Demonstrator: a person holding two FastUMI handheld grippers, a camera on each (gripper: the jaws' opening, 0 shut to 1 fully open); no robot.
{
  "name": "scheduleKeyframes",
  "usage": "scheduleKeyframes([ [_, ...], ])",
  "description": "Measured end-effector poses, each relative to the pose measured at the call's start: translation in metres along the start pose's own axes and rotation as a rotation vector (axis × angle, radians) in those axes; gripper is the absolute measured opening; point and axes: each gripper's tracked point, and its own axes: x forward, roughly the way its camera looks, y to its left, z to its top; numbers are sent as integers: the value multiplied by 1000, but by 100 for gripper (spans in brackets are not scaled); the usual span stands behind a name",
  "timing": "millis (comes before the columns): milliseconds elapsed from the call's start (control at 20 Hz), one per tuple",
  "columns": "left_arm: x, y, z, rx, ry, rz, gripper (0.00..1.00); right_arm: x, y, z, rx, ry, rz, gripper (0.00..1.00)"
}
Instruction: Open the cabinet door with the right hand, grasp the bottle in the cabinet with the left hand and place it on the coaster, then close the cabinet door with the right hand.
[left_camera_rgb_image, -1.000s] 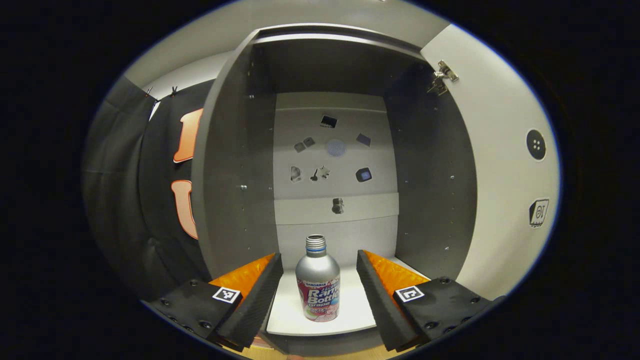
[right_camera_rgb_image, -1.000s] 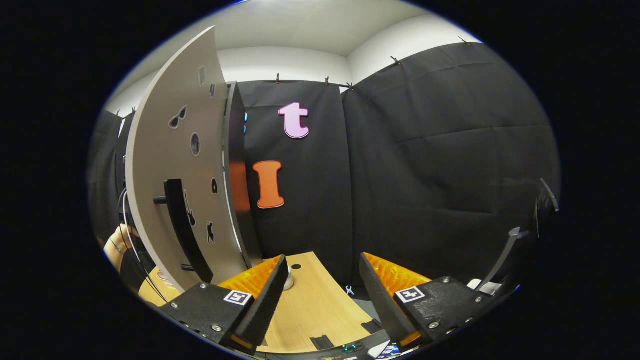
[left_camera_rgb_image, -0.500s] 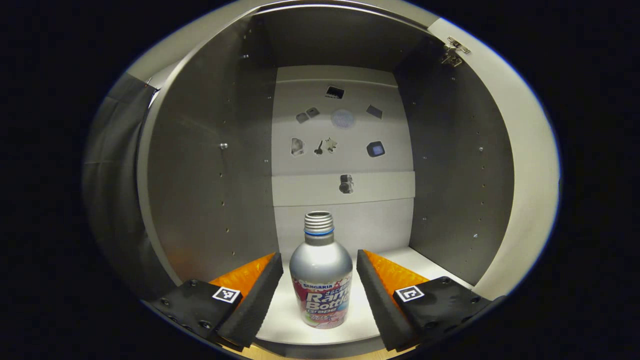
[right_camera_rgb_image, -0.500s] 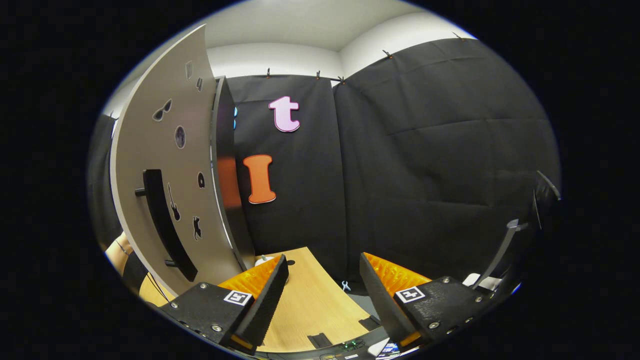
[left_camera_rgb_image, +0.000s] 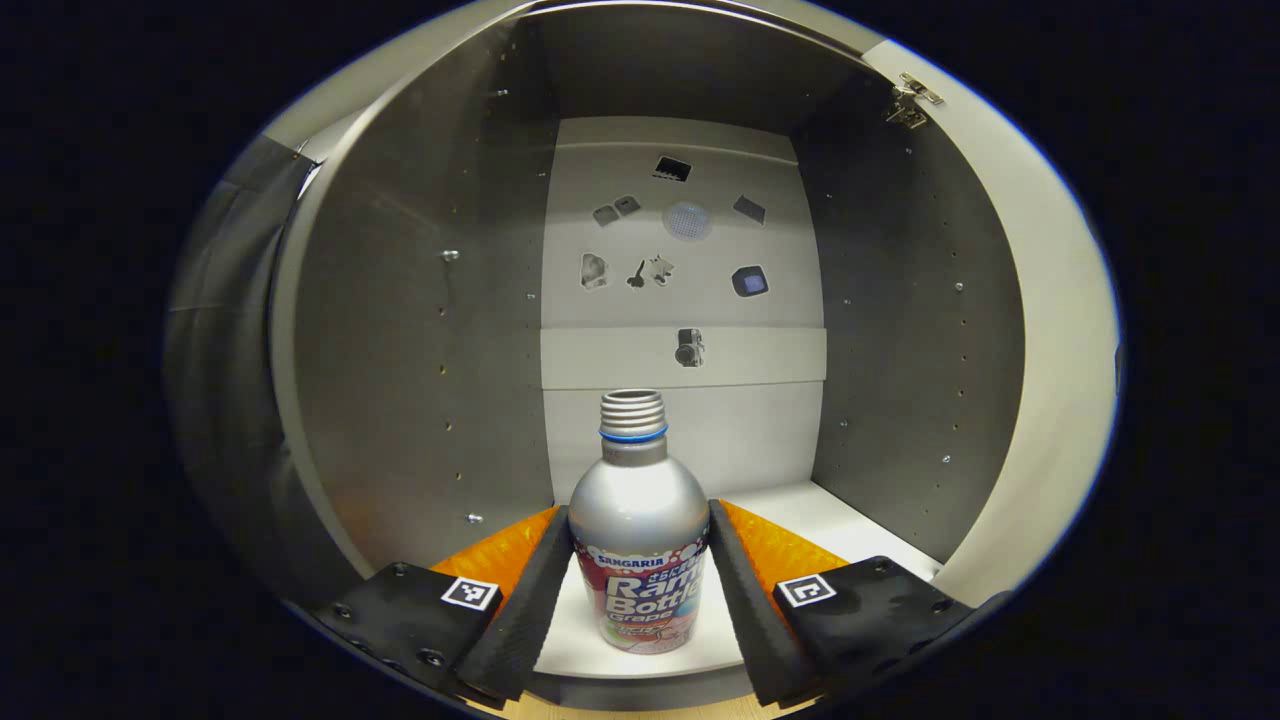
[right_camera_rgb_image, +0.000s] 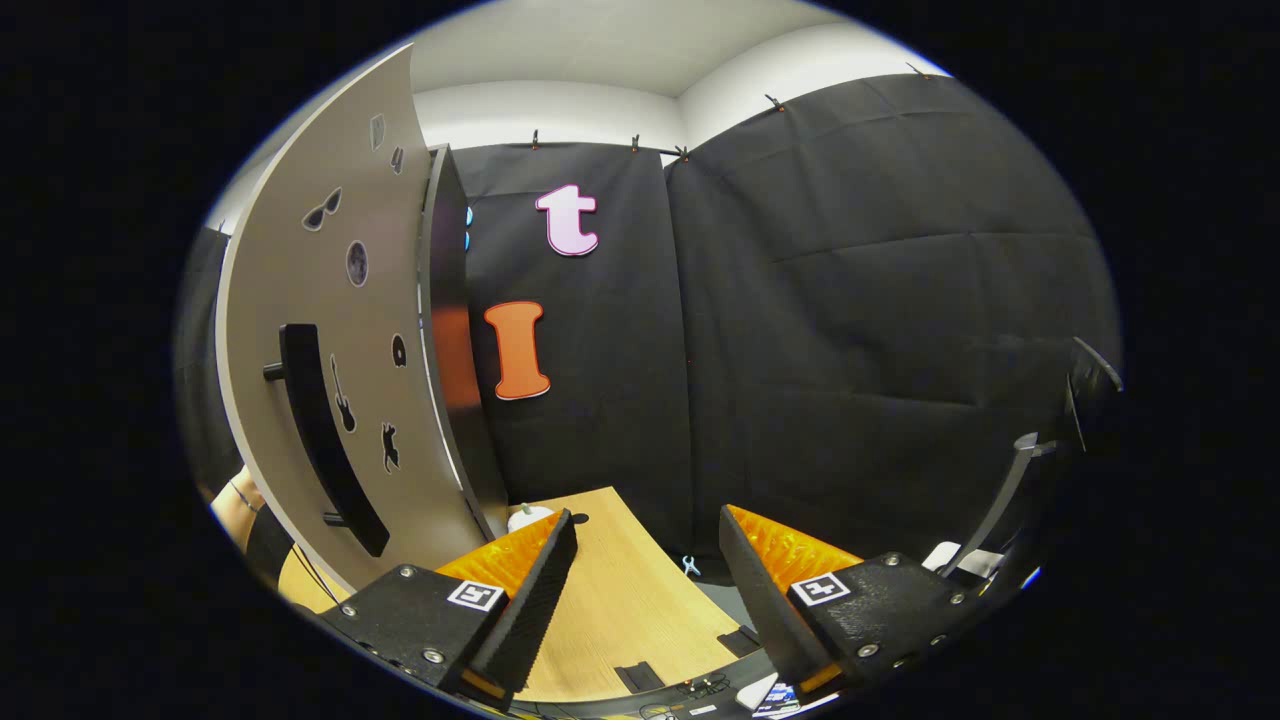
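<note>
A silver bottle (left_camera_rgb_image: 638, 500) with a coloured label and no cap stands upright on the white bottom shelf (left_camera_rgb_image: 850, 520) of the open grey cabinet (left_camera_rgb_image: 420, 330). My left gripper (left_camera_rgb_image: 640, 518) is inside the cabinet, and its two black pads (left_camera_rgb_image: 530, 600) lie against the bottle's left and right sides. The open cabinet door (right_camera_rgb_image: 330, 300), with its black bar handle (right_camera_rgb_image: 320, 430), stands at the left of the right gripper view. My right gripper (right_camera_rgb_image: 645, 530) hangs open and holds nothing, to the right of the door and over the wooden table (right_camera_rgb_image: 610, 600).
The door's inner face and hinge (left_camera_rgb_image: 910, 95) line the right of the left gripper view. A person's forearm (right_camera_rgb_image: 235, 505) shows behind the door's lower edge. A small white object (right_camera_rgb_image: 528, 517) sits on the table near the cabinet's foot. Cables and small items lie at the table's near edge.
My left gripper has pushed forward into the cabinet until the bottle sits between its fingers, and the fingers have drawn in against it. The right gripper has drifted slightly; the door stays open.
</note>
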Motion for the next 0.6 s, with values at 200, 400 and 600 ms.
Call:
scheduleKeyframes([
  [200, -40, 8, 4, -15, -18, -23, 84, 7, 8, 0, 2, 1, 20, 89],
  [400, -84, 29, -1, -34, -25, -20, 85, 13, 20, -4, 3, 9, 47, 89],
  [600, -129, 65, -17, -21, -25, 25, 88, 18, 31, -10, -4, 19, 70, 89],
])
